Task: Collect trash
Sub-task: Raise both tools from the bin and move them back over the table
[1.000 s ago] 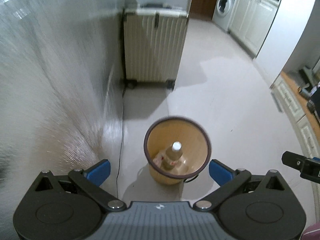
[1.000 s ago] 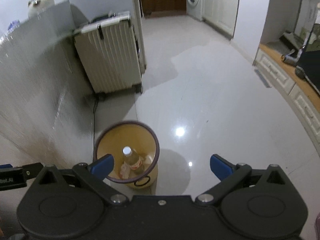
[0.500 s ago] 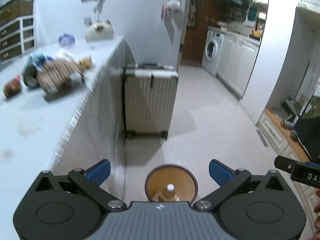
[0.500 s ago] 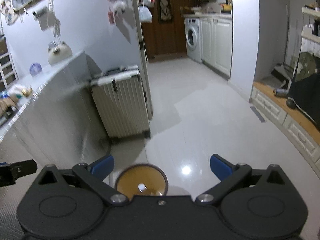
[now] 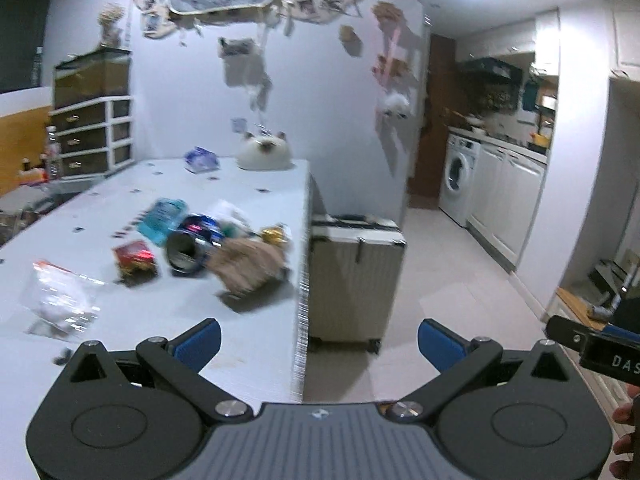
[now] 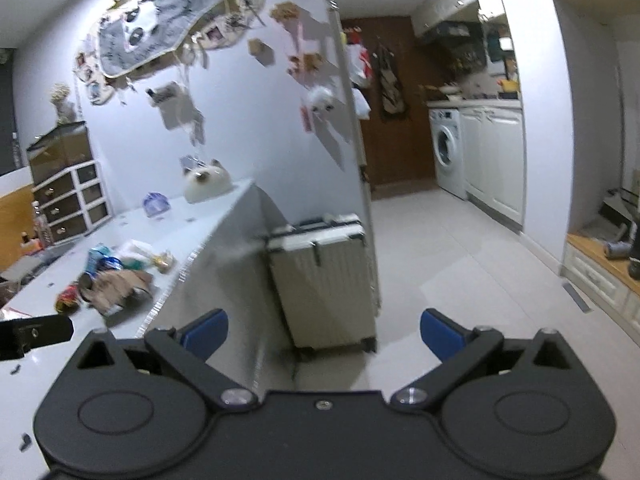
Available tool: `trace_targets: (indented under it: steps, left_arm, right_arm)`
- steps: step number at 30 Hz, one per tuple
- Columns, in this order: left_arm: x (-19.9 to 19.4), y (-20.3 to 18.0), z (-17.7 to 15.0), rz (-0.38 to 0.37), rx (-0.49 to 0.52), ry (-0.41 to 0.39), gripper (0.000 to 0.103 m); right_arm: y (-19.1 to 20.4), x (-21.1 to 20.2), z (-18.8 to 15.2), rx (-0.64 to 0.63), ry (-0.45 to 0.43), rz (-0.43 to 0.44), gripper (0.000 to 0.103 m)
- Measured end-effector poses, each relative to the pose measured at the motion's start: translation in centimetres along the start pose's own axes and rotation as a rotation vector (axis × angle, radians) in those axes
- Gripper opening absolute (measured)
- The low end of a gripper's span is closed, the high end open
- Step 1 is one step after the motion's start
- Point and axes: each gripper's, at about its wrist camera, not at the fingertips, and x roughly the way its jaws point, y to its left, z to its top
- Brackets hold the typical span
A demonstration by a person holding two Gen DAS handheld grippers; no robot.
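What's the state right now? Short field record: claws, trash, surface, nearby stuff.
left claw: open, empty
right claw: open, empty
surface: white table, left of both claws
trash: blurred pile near the table's right edge; clear plastic bag apart on the left
brown paper: nearest the edge
suitcase: upright on the floor beside the table
bin: not in view

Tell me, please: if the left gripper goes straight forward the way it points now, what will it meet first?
Probably the cream suitcase, standing past the white table's end. The open left gripper points about along the table's edge, so its left finger may brush the brown paper trash first; depth is unclear.
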Motion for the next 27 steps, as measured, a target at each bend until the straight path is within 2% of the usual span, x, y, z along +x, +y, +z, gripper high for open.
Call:
trace_targets:
  steps: [5,10,14,17,22,27]
  left_arm:
    - [-0.4,4.8,0.6,0.051,-0.022,-0.017,0.103]
    - [-0.1,10.8,1.7,0.094,-0.046,-0.046,0.103]
    - [0.8,15.4,2.4,0.128,-0.059,-0.060,0.103]
    - [1.6,19.2,2.6,0.157,-0.099,-0.068,0.103]
    - [2.8,25.5,2.5,0.153,-0.198,-0.082,0.102]
    - [3.7,29.8,2.1,0.087,-0.317,-0.088,0.100]
  right_arm:
    - [3.5,0.9,0.4,-0.031,-0.024,0.065,0.103]
    - [6.0,2.7,0.7,0.030,-0.029,0.085,0.103]
    - [8.4,4.3,0.5,0.008,-0.051,0.069,0.103]
    - [10.3,5.8,0.4,-0.039,-0.045,0.090,0.103]
    - [14.2,8.9,0.9,-0.140,-0.018,0.168,0.103]
    - [18.4,12.3,2.0,-0.286,0.016,0.324,0.103]
